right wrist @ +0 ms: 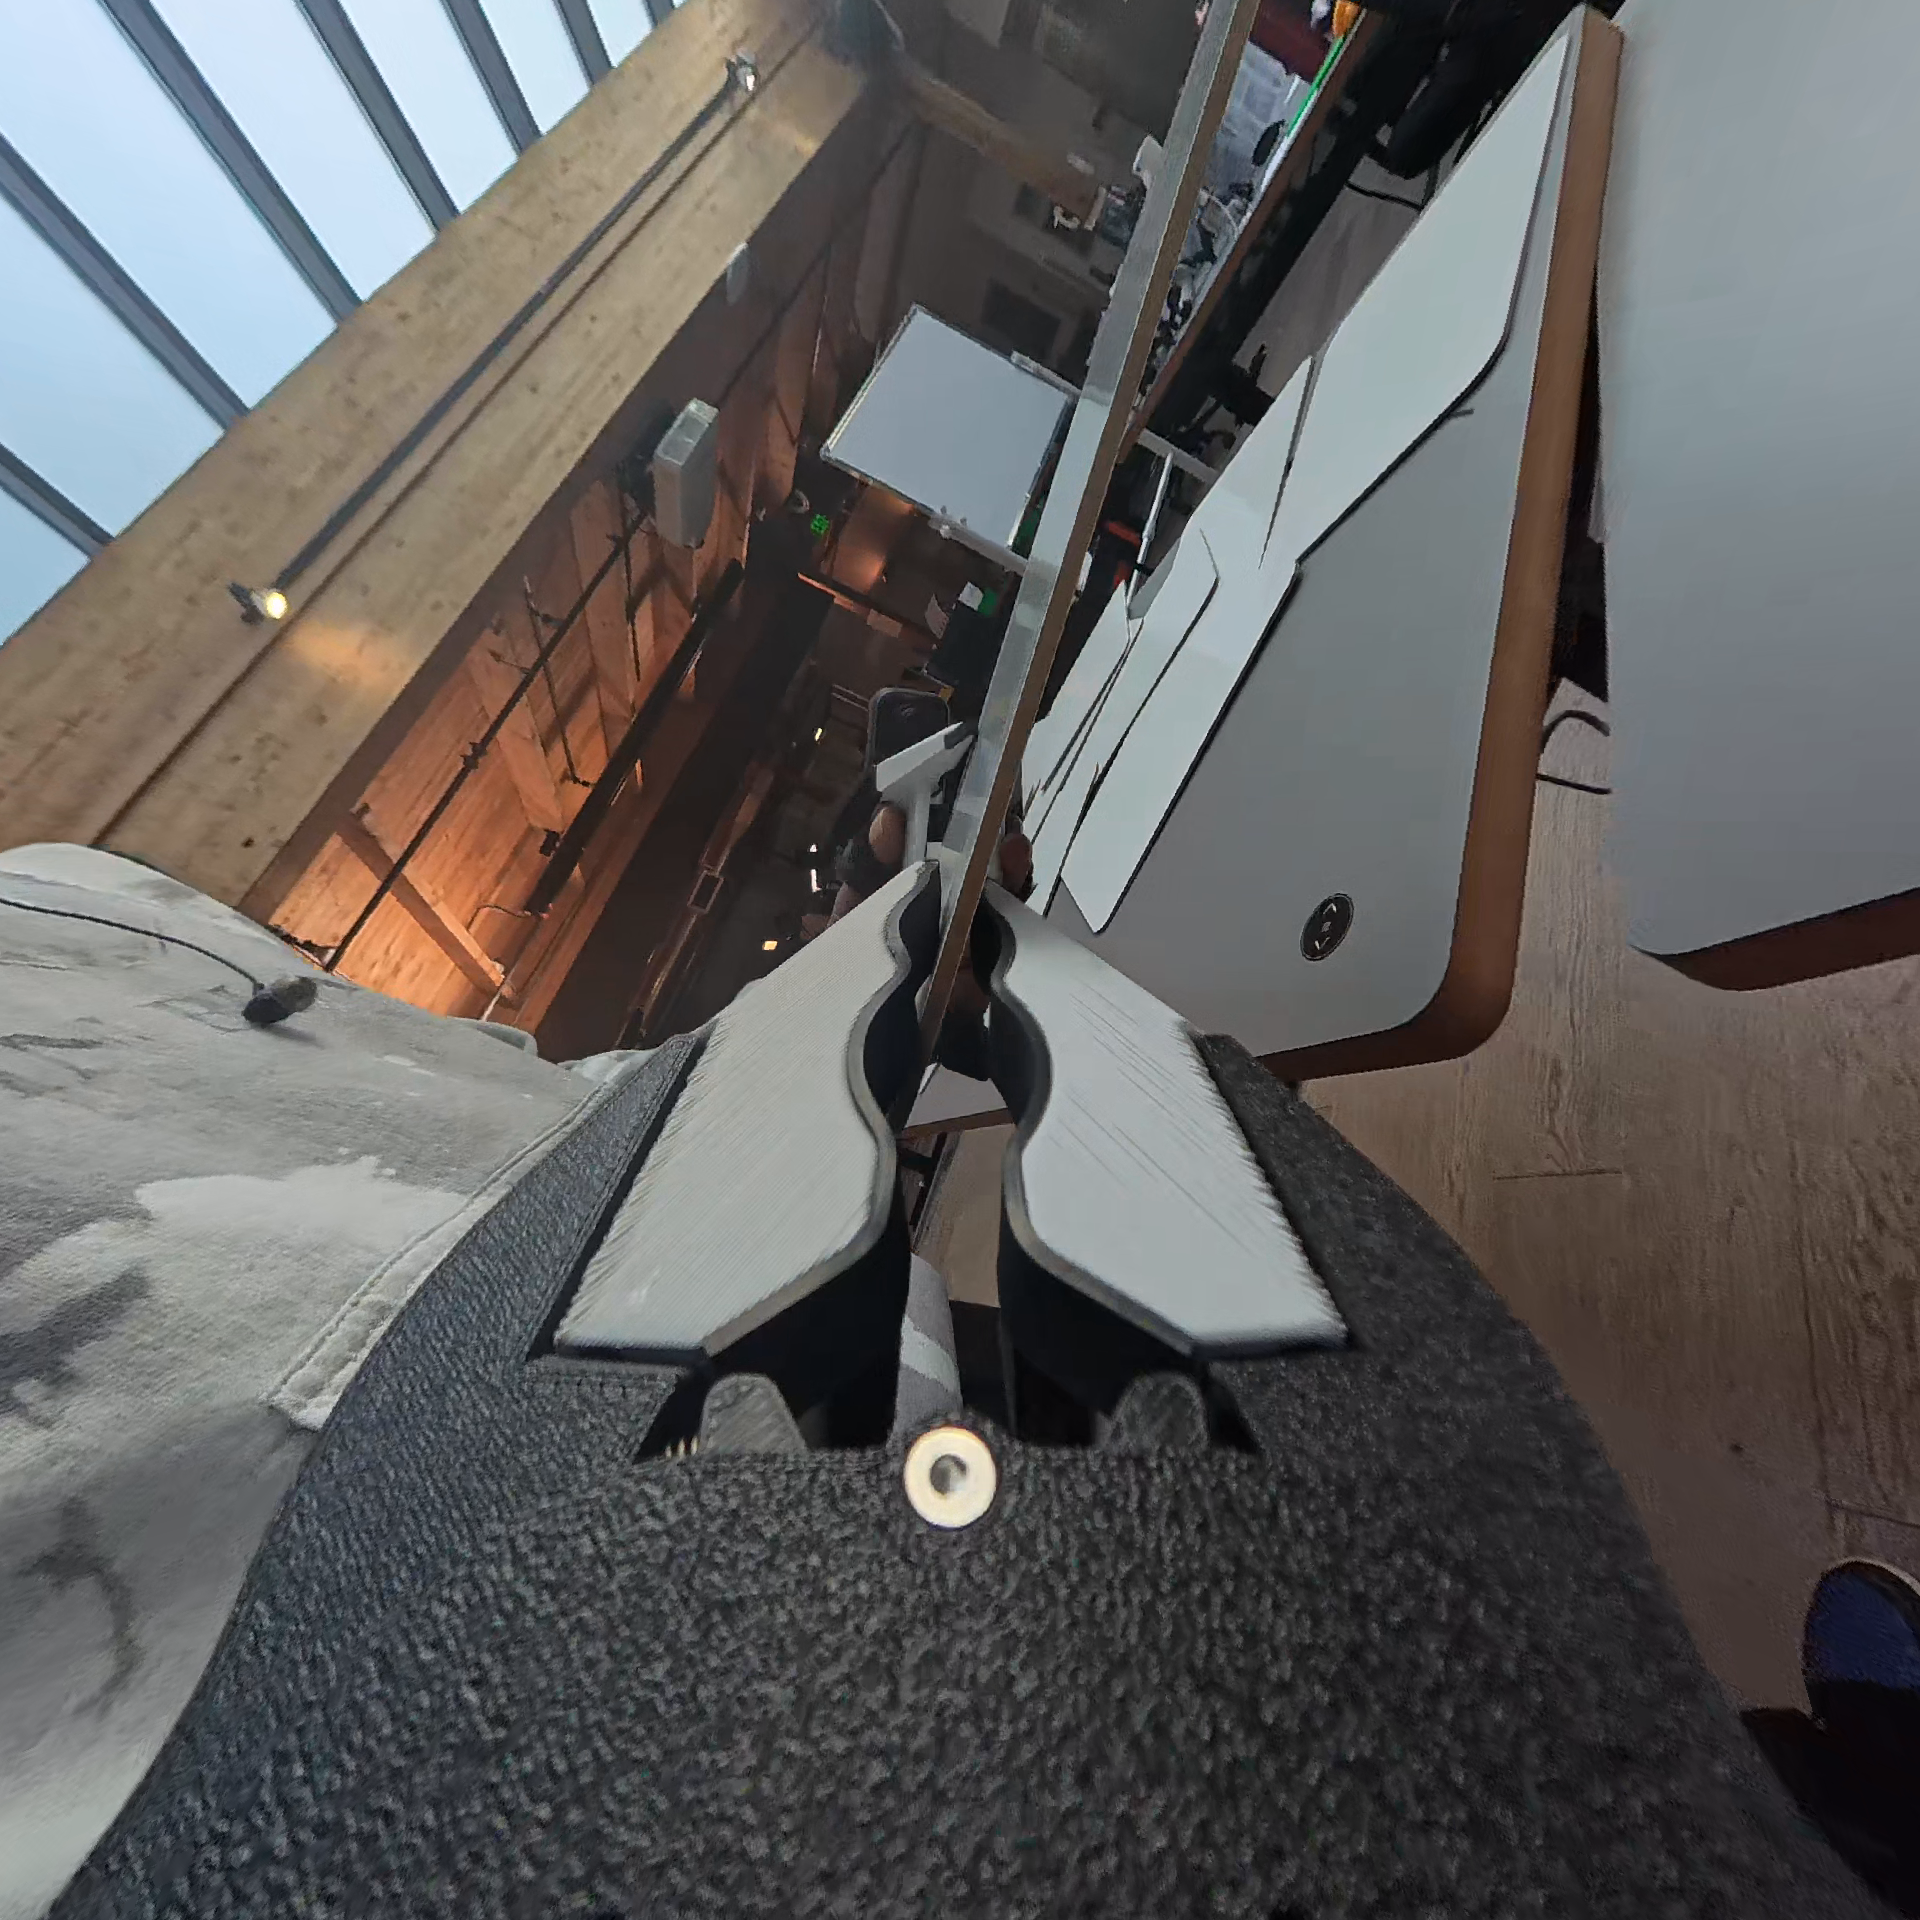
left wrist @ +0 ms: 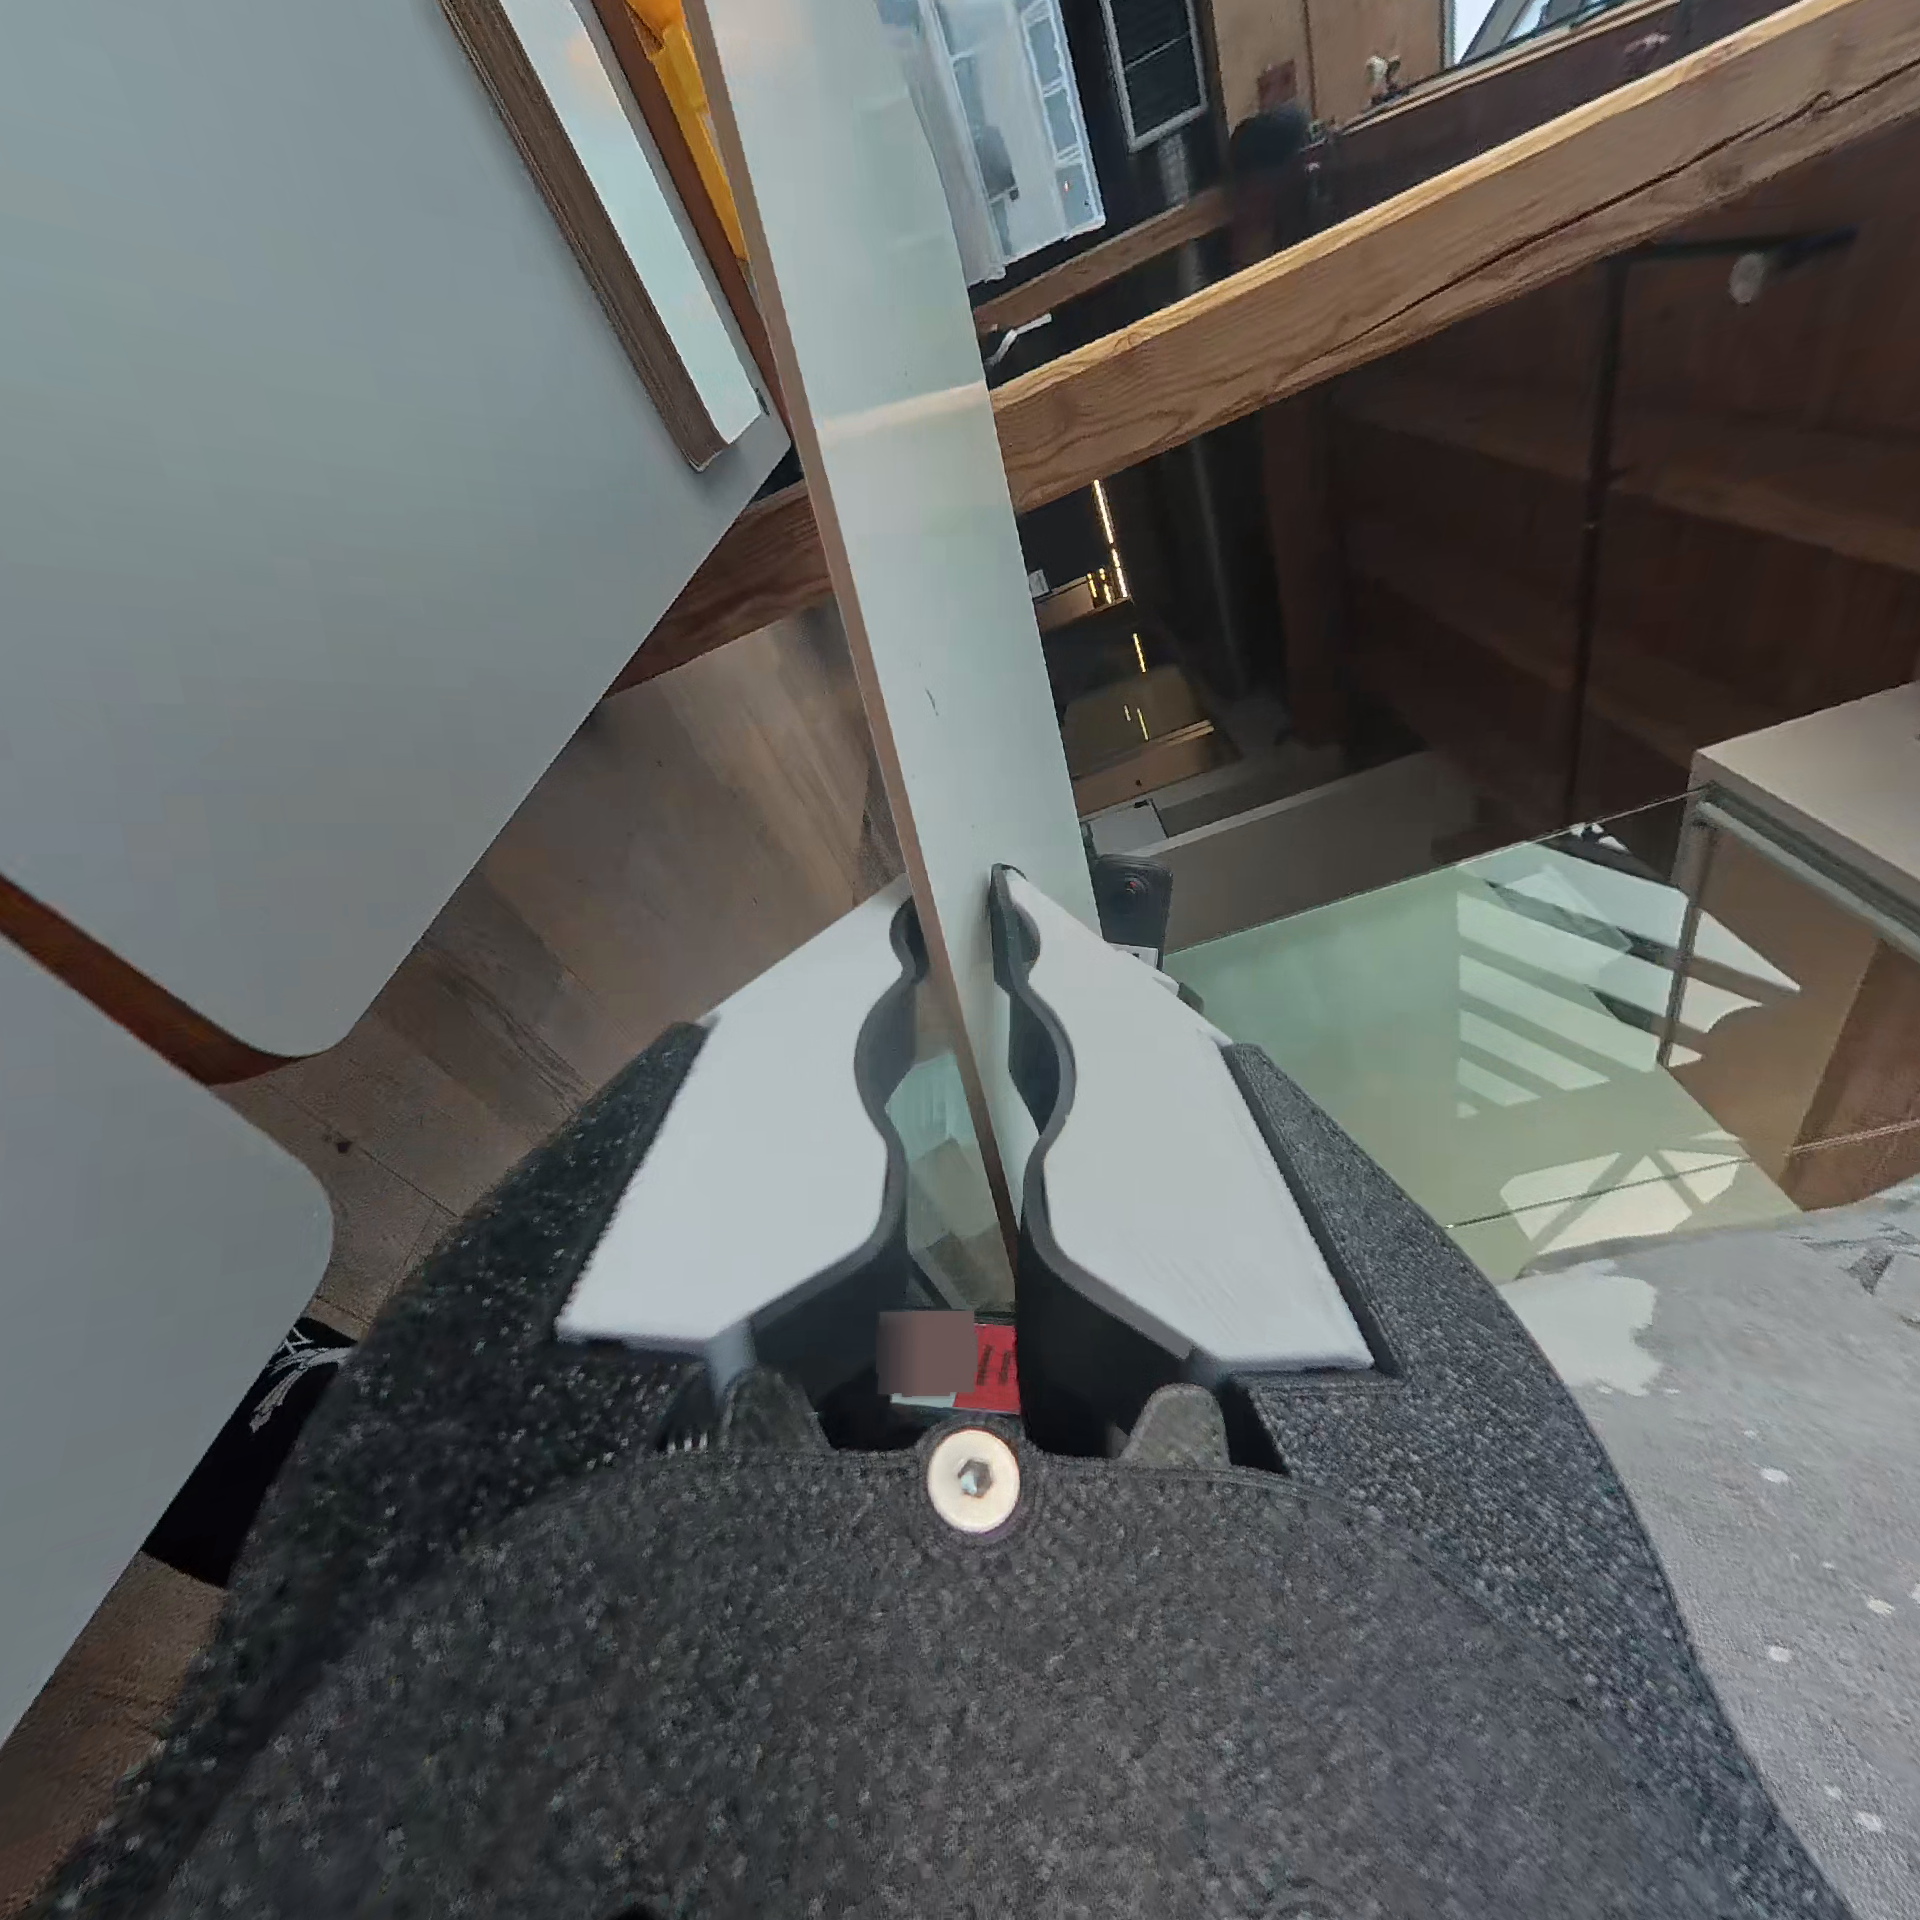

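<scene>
A thin flat panel [left wrist: 914, 520], pale grey with a brown edge, is held in the air between both grippers. My left gripper [left wrist: 954, 904] is shut on one end of it, and the panel runs up and away from the fingers. My right gripper [right wrist: 958, 888] is shut on the other end of the same panel [right wrist: 1075, 488], seen nearly edge-on. In the right wrist view the other gripper [right wrist: 920, 764] shows farther along the panel, with a hand behind it. In the left wrist view a black camera body [left wrist: 1132, 894] peeks out just behind the panel.
White desks with wooden edges [left wrist: 260, 520] [right wrist: 1403, 675] stand close by on a wood floor [right wrist: 1662, 1247]. A timber beam [left wrist: 1351, 281] and a glass railing [left wrist: 1455, 1039] lie beyond. A person's grey garment [right wrist: 156, 1143] and a blue shoe [right wrist: 1860, 1642] are near.
</scene>
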The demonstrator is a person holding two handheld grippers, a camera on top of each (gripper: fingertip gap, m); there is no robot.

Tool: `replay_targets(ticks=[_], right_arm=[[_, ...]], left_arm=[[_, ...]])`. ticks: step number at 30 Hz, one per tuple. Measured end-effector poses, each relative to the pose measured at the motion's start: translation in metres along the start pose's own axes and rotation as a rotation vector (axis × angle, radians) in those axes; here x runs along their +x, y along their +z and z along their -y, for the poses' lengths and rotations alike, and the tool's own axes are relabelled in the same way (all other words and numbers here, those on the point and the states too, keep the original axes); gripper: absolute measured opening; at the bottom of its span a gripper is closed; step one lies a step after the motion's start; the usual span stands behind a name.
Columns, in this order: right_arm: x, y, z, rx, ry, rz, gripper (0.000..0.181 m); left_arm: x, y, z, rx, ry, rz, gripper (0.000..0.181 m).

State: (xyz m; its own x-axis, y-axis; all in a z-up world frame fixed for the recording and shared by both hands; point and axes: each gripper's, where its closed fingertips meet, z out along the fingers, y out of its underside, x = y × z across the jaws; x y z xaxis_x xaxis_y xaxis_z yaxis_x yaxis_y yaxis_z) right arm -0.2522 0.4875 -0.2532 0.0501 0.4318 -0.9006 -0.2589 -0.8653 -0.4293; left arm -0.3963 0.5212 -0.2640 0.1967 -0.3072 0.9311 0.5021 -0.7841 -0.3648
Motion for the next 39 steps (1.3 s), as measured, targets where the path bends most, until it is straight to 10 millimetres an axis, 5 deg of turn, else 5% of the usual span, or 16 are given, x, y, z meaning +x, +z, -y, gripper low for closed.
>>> replay_targets(ticks=[5, 11, 17, 22, 28, 35, 39], right_arm=[[0.026, -0.071, 0.067, 0.060, -0.040, -0.041, 0.005], [0.066, -0.161, 0.181, 0.060, -0.127, -0.106, 0.012], [0.113, -0.247, 0.298, -0.081, -0.360, -0.410, 0.044], [0.156, -0.303, 0.405, -0.212, -0.624, -0.702, 0.090], [0.219, -0.327, 0.507, -0.302, -0.779, -0.828, 0.108], [0.308, -0.324, 0.585, -0.411, -0.771, -0.863, 0.112], [0.332, -0.317, 0.617, -0.445, -0.776, -0.851, 0.116]], left_arm=[[0.003, 0.110, 0.006, -0.069, 0.004, -0.028, 0.006], [0.010, 0.260, 0.022, -0.049, -0.105, -0.118, 0.002], [0.002, 0.394, 0.036, -0.038, -0.151, -0.118, 0.001], [-0.026, 0.483, 0.047, -0.105, -0.135, -0.032, 0.001], [-0.071, 0.568, 0.072, -0.117, -0.156, 0.026, 0.002], [-0.143, 0.647, 0.129, 0.025, -0.191, 0.060, 0.001], [-0.171, 0.670, 0.161, 0.126, -0.208, 0.101, 0.002]])
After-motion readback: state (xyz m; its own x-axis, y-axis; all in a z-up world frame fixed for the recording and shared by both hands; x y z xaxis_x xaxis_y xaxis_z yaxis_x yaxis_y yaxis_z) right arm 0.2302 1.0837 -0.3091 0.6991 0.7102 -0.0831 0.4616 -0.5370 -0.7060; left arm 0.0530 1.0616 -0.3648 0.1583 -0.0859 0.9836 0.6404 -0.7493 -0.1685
